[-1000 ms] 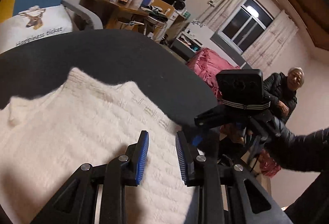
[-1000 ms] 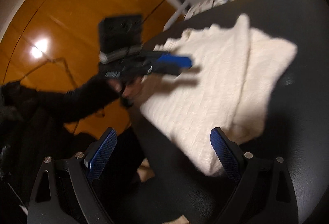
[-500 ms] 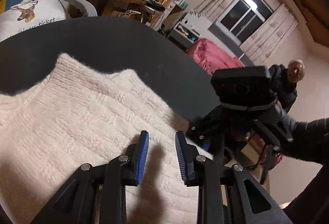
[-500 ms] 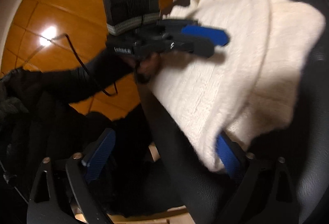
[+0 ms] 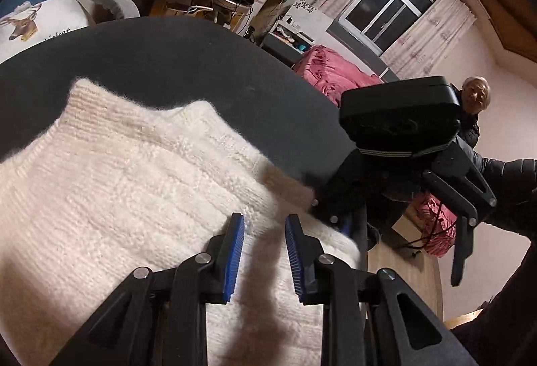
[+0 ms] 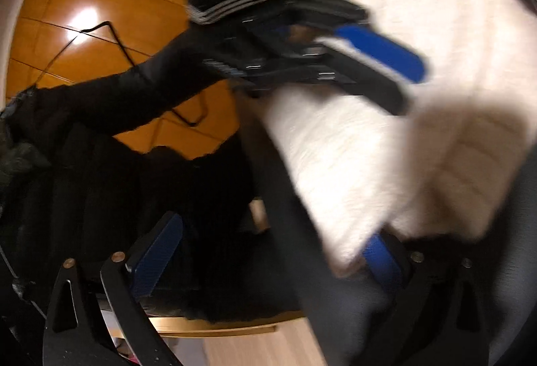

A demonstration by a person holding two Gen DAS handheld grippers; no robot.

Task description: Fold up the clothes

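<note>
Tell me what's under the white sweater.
The white sweater lies on a dark padded surface, its near corner draped over one right gripper finger. Anything beneath its middle is covered.

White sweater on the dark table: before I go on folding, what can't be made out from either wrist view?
- White sweater, near hem: left wrist view, covered by the left hand-held gripper and its shadow.
- Right hand-held gripper, right finger tip: right wrist view, behind the sweater's corner; contact unclear.
- Knit detail and fold lines: right wrist view, motion blur.
- Table, near edge: both views, cut off.
</note>
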